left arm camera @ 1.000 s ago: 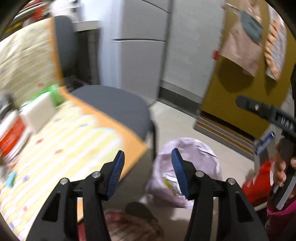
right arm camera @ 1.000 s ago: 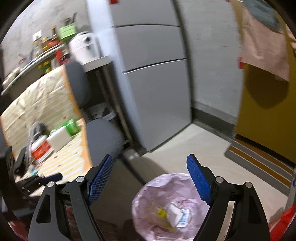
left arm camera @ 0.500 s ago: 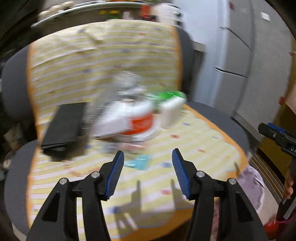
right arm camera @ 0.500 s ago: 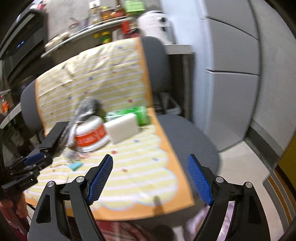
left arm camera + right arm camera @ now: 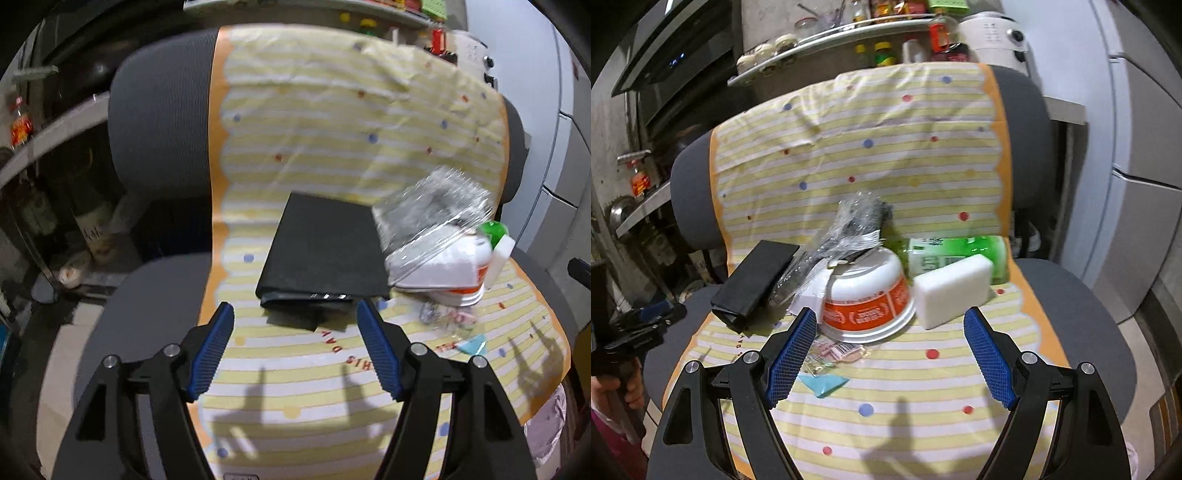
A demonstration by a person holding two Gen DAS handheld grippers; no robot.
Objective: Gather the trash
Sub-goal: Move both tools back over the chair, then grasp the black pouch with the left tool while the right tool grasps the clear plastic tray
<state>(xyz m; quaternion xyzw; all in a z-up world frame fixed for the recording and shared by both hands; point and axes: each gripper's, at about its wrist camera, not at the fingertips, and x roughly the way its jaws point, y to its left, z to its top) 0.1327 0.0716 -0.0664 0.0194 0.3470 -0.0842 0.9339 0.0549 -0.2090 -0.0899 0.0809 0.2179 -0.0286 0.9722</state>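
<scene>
Both grippers empty over the chair seat [image 5: 1089, 314]: left gripper [image 5: 295, 343] jaws opening toward the black pouch [image 5: 325, 251], right gripper [image 5: 886, 354] spread wide before the upturned bowl [image 5: 868, 295], white sponge [image 5: 953, 291], clear wrapper [image 5: 849, 232].

Trash sits clustered on the striped cloth over the chair seat. Black flat packet [image 5: 753, 284] lies leftmost, tilted. Crinkled clear plastic wrap [image 5: 849, 236] leans over it and onto the upturned white bowl with an orange band [image 5: 868, 299]. White foam block [image 5: 955, 290] touches the bowl's right side; green bottle [image 5: 960, 254] lies on its side behind it. Small printed wrapper [image 5: 831, 352] and blue scrap [image 5: 823, 382] lie flat in front of the bowl.
</scene>
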